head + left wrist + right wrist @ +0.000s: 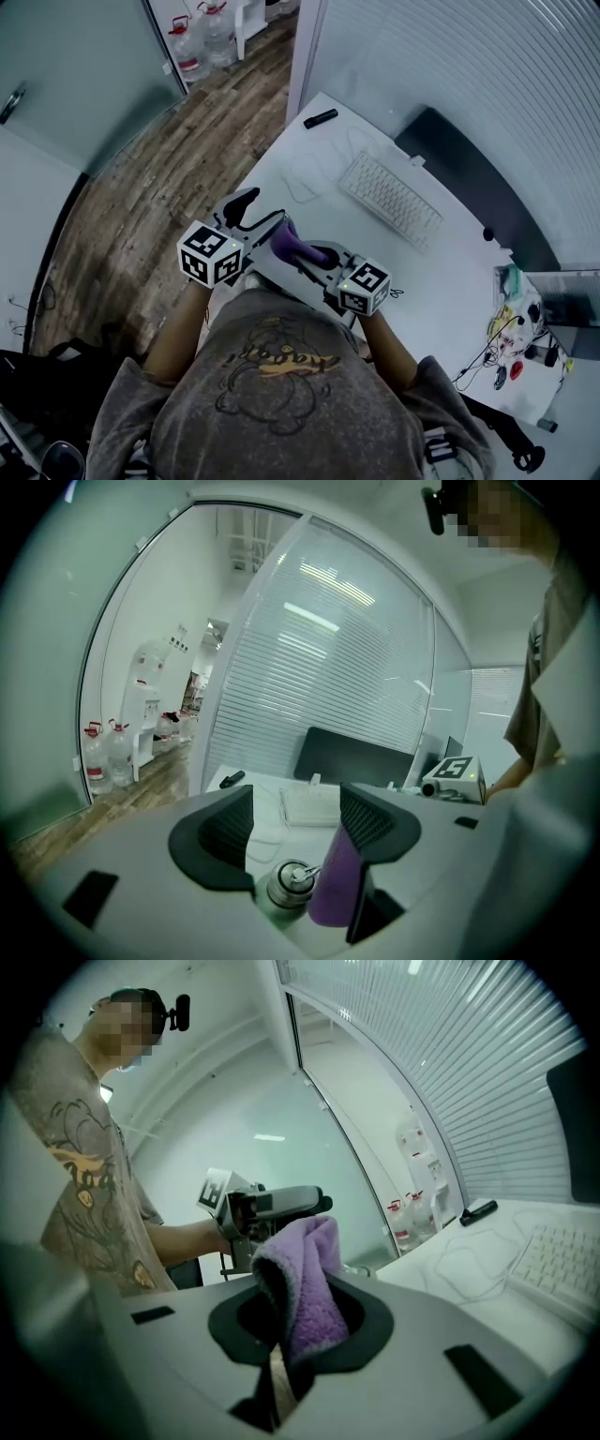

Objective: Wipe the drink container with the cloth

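Observation:
In the left gripper view, the drink container (286,888), a steel bottle with a metal cap, stands between the jaws of my left gripper (295,813). Only its top shows; the body is hidden below. The jaws stand partly closed around it. My right gripper (300,1316) is shut on a fuzzy purple cloth (305,1274). The cloth (333,883) hangs against the bottle's right side, next to the right jaw. In the head view both grippers meet over the table's near left edge, the left gripper (249,214) and right gripper (315,255) either side of the cloth (287,240).
On the white table (441,281) lie a white keyboard (389,199), a thin looped cable (309,173) and a black marker (320,118). A dark panel (469,183) stands behind the keyboard. Small clutter and wires (514,337) sit at the right. Water jugs (202,37) stand on the wooden floor.

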